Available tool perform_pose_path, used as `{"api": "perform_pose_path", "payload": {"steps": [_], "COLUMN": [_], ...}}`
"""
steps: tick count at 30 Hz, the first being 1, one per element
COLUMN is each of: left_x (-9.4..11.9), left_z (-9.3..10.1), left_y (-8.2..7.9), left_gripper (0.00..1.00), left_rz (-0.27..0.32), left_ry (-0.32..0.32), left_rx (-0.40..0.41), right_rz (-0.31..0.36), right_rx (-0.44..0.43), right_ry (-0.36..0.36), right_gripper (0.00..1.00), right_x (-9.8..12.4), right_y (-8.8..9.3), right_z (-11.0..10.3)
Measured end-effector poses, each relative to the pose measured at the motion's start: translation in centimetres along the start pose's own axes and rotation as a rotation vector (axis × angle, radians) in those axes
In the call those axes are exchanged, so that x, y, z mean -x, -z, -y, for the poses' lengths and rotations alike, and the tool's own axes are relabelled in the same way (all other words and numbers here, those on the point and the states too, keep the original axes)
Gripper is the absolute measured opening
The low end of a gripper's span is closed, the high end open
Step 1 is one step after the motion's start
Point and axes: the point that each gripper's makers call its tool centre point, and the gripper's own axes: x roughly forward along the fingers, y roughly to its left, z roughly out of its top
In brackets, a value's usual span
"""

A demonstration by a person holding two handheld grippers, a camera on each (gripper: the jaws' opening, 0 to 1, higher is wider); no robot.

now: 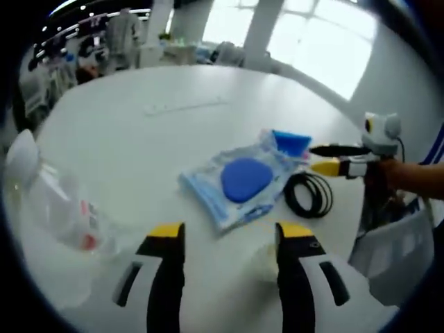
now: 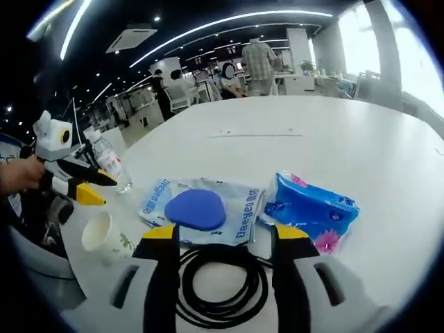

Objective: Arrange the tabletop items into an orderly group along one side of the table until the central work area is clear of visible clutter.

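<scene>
Black cable lies between your right gripper's parted, empty jaws, seemingly by the worktop edge; pinch one strand squarely.

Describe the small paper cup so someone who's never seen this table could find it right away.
On the round white table, look at the near edge beside the clear pack with the blue oval pad. The small white paper cup stands upright there, below the clear plastic water bottle. It is the only open-topped container, with a little green print on its side.
</scene>
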Motion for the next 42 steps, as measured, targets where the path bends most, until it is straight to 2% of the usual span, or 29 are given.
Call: {"api": "perform_pose_path", "payload": {"steps": [5, 8, 15, 22, 34, 38, 42], "left_x": [0.6, 0.7, 0.8, 0.4, -0.7, -1.0, -1.3], "left_z": [0.8, 1.1, 2.1, 2.9, 3.3, 3.3, 3.2], "left_y": [0.2, 0.8, 1.0, 1.4, 2.5, 2.7, 2.8], "left_gripper": [0.48, 0.46, 0.4, 0.27, 0.14, 0.12, 0.05], "left_rz": [0.017, 0.007, 0.04, 0.061, 0.053, 0.041, 0.037], "left_ry": [0.0, -0.012, -0.009, -0.004, 0.003, 0.006, 0.004], "left_rx": [-0.044, -0.079, -0.142, -0.213, -0.212, -0.196, -0.159], "right_rz": [0.011, 0.011, 0.02, 0.043, 0.053, 0.052, 0.055], "right_rx": [0.036, 0.073, 0.109, 0.126, 0.153, 0.101, 0.109], "right_ry": [-0.016, -0.02, -0.033, -0.034, -0.013, -0.001, 0.003], "right_gripper": [0.66, 0.69, 0.85, 0.99, 1.0, 1.0, 1.0], "right_x": [1.3, 2.1, 4.0, 5.8, 9.1, 9.9, 10.7], "right_y": [-0.1, 0.1, 0.5, 0.9, 1.9, 2.4, 2.8], "right_z": [-1.1, -1.5, -2.5, -3.2, -3.9, -3.7, -4.0]}}
